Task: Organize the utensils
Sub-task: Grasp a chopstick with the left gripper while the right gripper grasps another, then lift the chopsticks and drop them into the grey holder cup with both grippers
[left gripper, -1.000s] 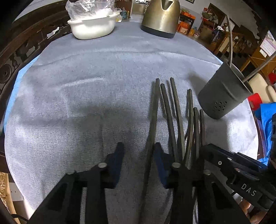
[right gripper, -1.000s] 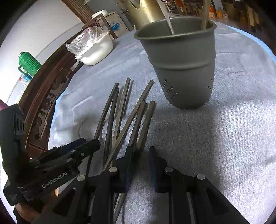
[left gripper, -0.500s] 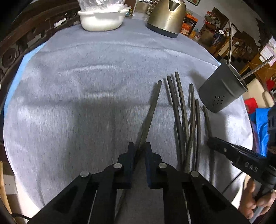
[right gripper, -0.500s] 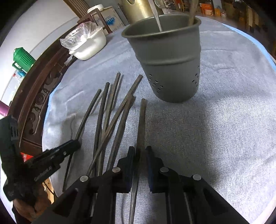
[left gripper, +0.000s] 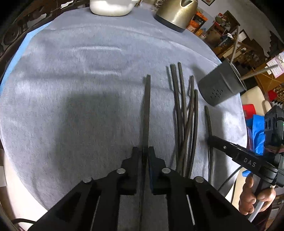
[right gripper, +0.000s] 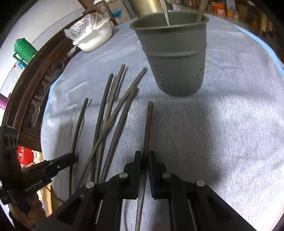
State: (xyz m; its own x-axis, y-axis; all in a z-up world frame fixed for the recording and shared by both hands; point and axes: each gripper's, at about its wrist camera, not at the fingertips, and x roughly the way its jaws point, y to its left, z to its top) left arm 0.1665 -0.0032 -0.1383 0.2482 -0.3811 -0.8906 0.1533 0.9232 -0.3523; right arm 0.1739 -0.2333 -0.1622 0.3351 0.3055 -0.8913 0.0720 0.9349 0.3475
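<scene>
My left gripper (left gripper: pixel 143 151) is shut on one dark chopstick (left gripper: pixel 147 110) and holds it a little above the grey cloth. My right gripper (right gripper: pixel 145 156) is shut on another dark chopstick (right gripper: pixel 148 128) that points toward the grey perforated utensil holder (right gripper: pixel 174 53). Several more dark chopsticks (right gripper: pixel 110 117) lie in a loose pile on the cloth between the two grippers; the pile shows in the left wrist view too (left gripper: pixel 186 113). The holder (left gripper: pixel 220 87) stands right of the pile and holds a couple of utensils.
A white bowl with a plastic bag (right gripper: pixel 92 35) and a metal kettle (left gripper: pixel 175 12) stand at the far edge of the round table. A carved dark wooden chair back (right gripper: pixel 35 92) lines the left side. The grey cloth (left gripper: pixel 79 88) covers the table.
Both grippers closed, each on a chopstick, and lifted them out of the pile. The held chopsticks now stand apart from the rest.
</scene>
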